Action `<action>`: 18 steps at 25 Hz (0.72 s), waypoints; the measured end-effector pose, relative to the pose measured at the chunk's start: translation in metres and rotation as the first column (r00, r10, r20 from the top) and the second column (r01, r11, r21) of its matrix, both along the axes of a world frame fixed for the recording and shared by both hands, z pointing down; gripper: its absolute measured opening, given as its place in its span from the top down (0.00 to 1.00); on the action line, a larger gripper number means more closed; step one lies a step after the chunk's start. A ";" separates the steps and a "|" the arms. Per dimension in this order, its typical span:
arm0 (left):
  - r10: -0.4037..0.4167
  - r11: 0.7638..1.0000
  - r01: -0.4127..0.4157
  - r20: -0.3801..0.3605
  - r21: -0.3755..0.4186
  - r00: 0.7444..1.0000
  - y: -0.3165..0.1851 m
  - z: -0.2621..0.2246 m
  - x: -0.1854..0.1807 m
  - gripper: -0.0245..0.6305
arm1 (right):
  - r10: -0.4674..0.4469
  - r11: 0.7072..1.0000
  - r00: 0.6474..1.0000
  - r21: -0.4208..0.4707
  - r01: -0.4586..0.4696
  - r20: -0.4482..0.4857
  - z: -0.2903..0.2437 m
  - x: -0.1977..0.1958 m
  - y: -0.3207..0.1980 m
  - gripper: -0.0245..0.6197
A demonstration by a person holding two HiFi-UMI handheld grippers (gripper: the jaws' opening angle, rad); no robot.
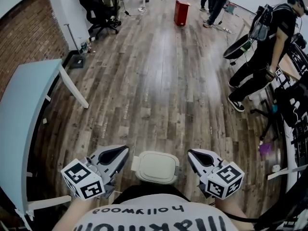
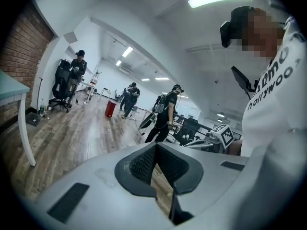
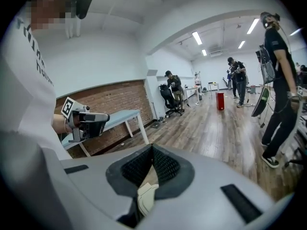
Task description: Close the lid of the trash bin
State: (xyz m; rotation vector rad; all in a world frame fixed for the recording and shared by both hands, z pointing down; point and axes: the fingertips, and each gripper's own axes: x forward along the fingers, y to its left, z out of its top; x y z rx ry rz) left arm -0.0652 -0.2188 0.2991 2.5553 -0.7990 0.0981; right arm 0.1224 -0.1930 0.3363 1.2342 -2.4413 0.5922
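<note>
**Head view: bin lid down, both grippers pinched closed**

Head view shows the cream trash bin on the wood floor, well away from the floor's wall edges, its lid lying flat. The left gripper and the right gripper hover just beside it on either side. Each has its jaws together and holds nothing.

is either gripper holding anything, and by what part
Nothing is held. The left gripper and the right gripper each have their jaws together on nothing, one at either side of the trash bin, apart from it.
</note>
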 end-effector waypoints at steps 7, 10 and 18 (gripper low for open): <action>0.010 1.000 -0.010 -0.003 -0.002 1.000 -0.001 0.001 0.001 0.95 | -0.005 1.000 1.000 -0.003 0.005 -0.006 0.001 -0.001 0.000 0.95; 0.017 1.000 -0.017 -0.003 -0.001 1.000 0.001 -0.001 -0.003 0.95 | -0.014 1.000 1.000 0.004 0.014 -0.023 0.000 -0.006 0.004 0.95; 0.038 0.999 -0.038 -0.005 0.000 0.999 0.010 -0.001 0.000 0.95 | -0.012 1.000 0.999 0.013 0.012 -0.043 -0.001 -0.009 0.017 0.95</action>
